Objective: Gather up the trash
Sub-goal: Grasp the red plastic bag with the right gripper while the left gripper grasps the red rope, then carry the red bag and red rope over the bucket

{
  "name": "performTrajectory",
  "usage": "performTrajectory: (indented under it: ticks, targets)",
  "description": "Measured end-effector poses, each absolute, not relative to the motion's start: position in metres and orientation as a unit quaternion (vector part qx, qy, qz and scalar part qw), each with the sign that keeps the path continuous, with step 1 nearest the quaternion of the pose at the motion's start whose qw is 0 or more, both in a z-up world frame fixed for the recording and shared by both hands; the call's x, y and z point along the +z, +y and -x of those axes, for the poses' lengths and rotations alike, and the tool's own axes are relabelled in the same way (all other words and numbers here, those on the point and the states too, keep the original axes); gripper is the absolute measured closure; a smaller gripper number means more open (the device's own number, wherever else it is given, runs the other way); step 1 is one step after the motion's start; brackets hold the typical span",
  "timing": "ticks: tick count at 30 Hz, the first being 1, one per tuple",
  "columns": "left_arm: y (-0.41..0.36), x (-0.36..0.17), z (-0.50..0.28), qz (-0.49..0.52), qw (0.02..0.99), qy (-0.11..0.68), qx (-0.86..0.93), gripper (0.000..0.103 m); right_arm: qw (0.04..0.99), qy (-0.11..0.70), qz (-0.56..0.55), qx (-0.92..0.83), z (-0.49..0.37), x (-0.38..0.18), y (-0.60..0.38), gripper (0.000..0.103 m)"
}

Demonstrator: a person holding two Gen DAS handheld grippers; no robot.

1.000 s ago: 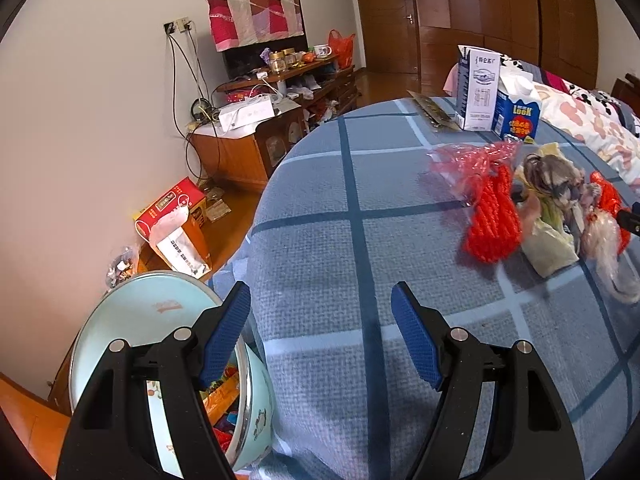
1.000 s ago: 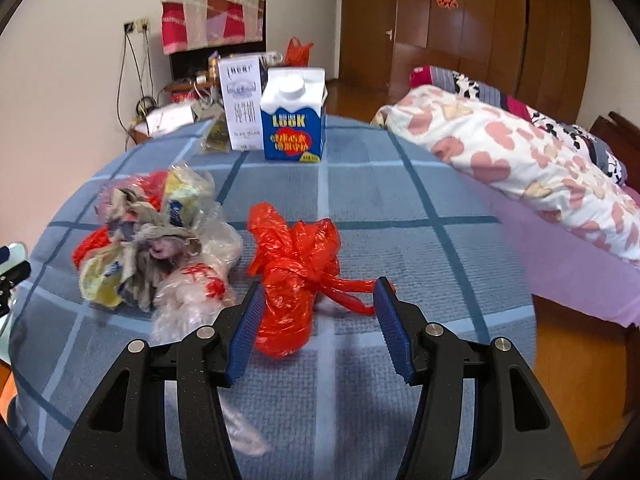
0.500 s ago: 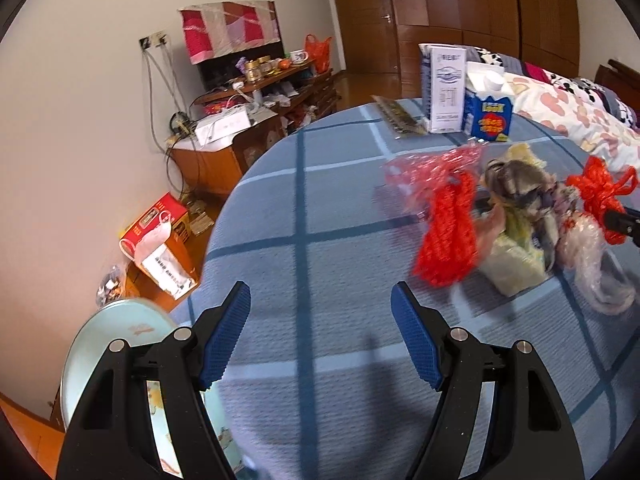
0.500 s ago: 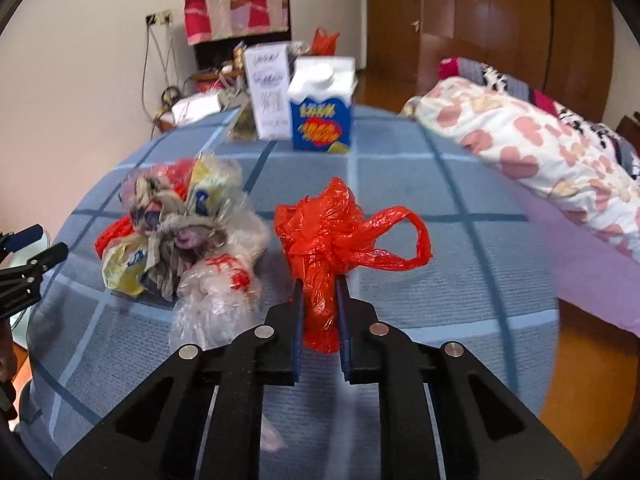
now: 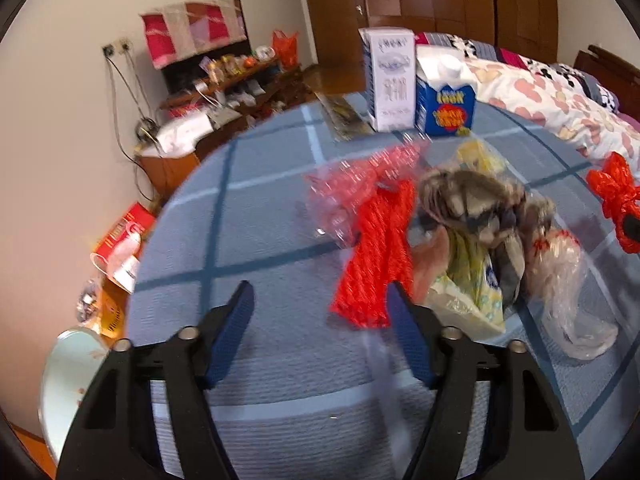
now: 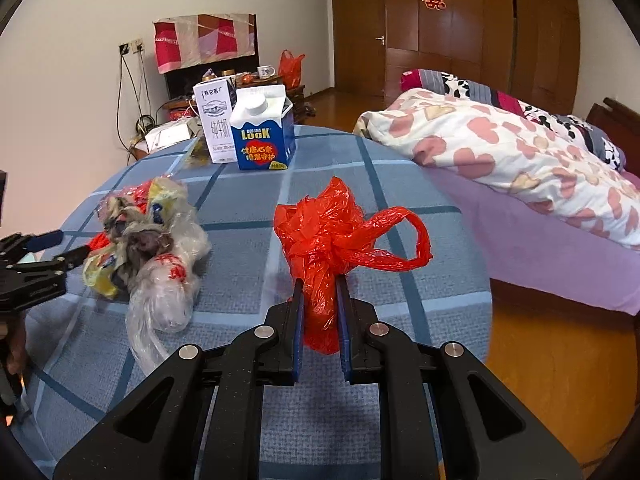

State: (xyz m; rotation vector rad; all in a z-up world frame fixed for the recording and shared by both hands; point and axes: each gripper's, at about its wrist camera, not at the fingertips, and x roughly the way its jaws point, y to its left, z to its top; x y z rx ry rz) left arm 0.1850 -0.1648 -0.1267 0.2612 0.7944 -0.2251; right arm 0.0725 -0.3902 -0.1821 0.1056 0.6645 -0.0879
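My right claw clamped red bag at knotted neck, above counter; light, crinkly, slippery. My left claw part-open, just closing, empty, nearing soft wrapper pile; grab bunched middle.

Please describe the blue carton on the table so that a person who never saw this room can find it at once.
Look at the round table with the blue checked cloth, at its far side toward the wall shelf. Two cartons stand there side by side. The blue carton is the shorter one, with a white screw cap and the word LOOK; its neighbour, the white carton, is taller.
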Motion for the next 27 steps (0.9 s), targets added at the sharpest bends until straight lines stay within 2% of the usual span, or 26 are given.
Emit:
performTrajectory:
  ticks: [2,3,4,5,12,27]
  targets:
    - [-0.17,-0.131,-0.185,-0.135,0.902,0.391,-0.121,0.057,0.943,0.325,-0.053,-0.039,-0.071,-0.183,-0.388,0.088]
    - [-0.172,-0.132,-0.184,-0.137,0.9,0.393,-0.128,0.068,0.944,0.325,-0.053,-0.037,-0.07,-0.184,-0.387,0.088]
    - [-0.173,-0.133,-0.183,-0.135,0.896,0.399,-0.14,0.089,0.944,0.324,-0.053,-0.035,-0.069,-0.184,-0.385,0.088]
    - [-0.175,-0.134,-0.182,-0.136,0.892,0.405,-0.15,0.097,0.944,0.323,-0.053,-0.032,-0.069,-0.184,-0.383,0.088]
    - [-0.167,-0.126,-0.167,-0.14,0.896,0.39,-0.161,0.1,0.95,0.307,-0.051,-0.018,-0.063,-0.174,-0.369,0.088]
    - [-0.091,-0.081,-0.1,-0.139,0.928,0.321,-0.132,0.102,0.962,0.27,-0.02,0.043,-0.051,-0.146,-0.305,0.088]
